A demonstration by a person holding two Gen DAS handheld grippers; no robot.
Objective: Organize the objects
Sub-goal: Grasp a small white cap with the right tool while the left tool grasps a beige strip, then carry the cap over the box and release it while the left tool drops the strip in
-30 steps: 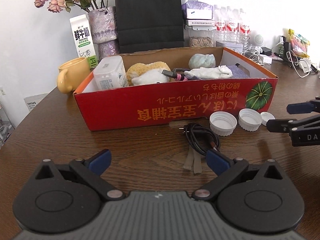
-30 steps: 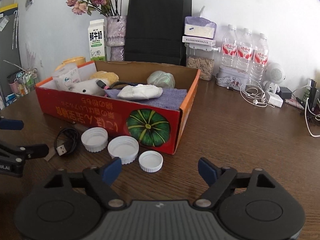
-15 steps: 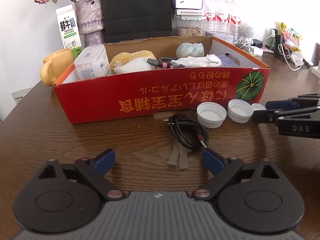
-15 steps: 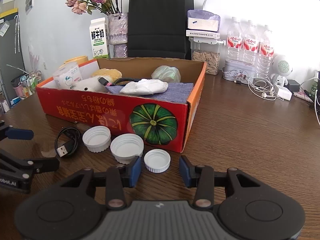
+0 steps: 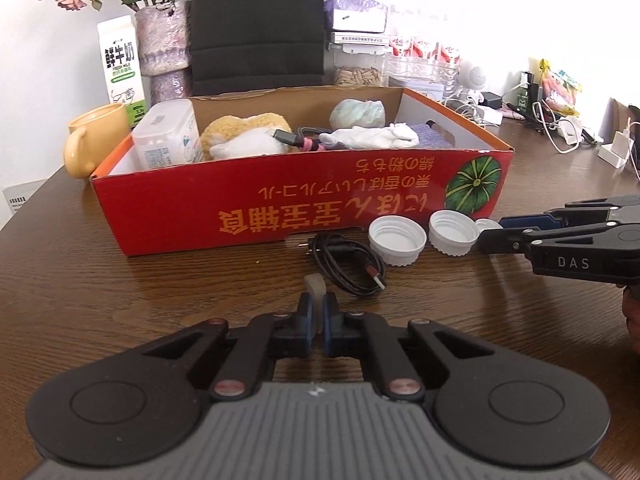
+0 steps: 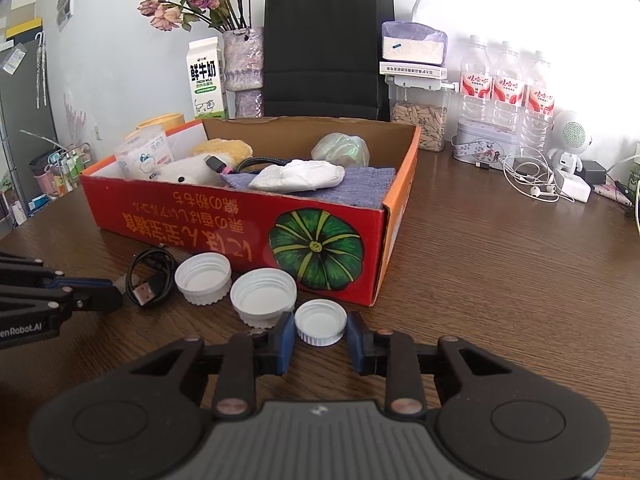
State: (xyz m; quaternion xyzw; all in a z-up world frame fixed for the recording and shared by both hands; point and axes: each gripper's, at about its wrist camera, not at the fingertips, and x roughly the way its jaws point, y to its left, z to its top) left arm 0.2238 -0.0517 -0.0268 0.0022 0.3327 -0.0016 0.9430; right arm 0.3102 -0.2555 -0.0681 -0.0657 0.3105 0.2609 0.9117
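My left gripper (image 5: 314, 316) is clamped on the translucent strap (image 5: 315, 287) of the one black cable (image 5: 347, 265) coiled on the table (image 5: 160, 300) before the red box (image 5: 280, 200); it is limp and light. Three white caps lie rightward: two large, and the small cap (image 6: 320, 321), rigid and light, sits between my closing right gripper (image 6: 320, 340), best held across its ribbed rim.

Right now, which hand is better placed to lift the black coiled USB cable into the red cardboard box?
Left. The left gripper is shut on the translucent strap attached to the black coiled USB cable. The right gripper is closing around the small white plastic cap, farther from the cable.
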